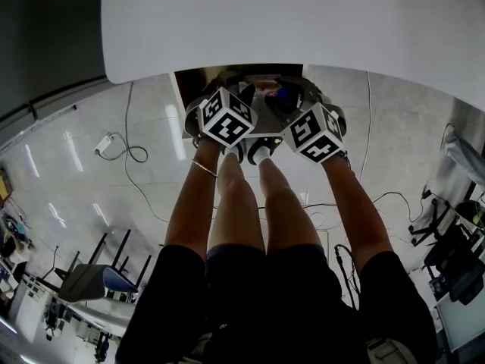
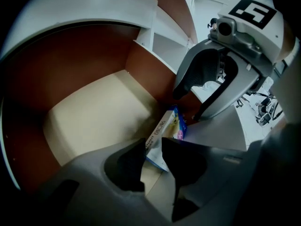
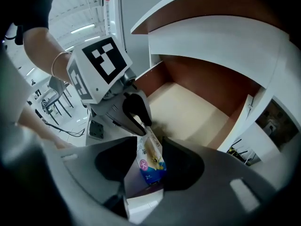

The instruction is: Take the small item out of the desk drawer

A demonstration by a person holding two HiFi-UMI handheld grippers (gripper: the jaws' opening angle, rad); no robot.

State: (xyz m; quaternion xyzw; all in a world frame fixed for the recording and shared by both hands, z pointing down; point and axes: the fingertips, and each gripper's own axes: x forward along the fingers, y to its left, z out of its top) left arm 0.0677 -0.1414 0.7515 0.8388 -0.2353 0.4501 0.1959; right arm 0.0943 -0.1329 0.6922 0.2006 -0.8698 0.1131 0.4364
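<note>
The small blue-and-white box (image 2: pixel 171 126) hangs tilted at the lower centre of the left gripper view, over the beige floor of the open desk drawer (image 2: pixel 94 117), with the left gripper (image 2: pixel 153 146) jaws pinching one end and the right gripper (image 3: pixel 150 147) jaws spread around the other.

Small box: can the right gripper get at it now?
Likely yes: the small box sits between the right gripper's open jaws with nothing in between, though the left gripper pinches its upper edge.
</note>
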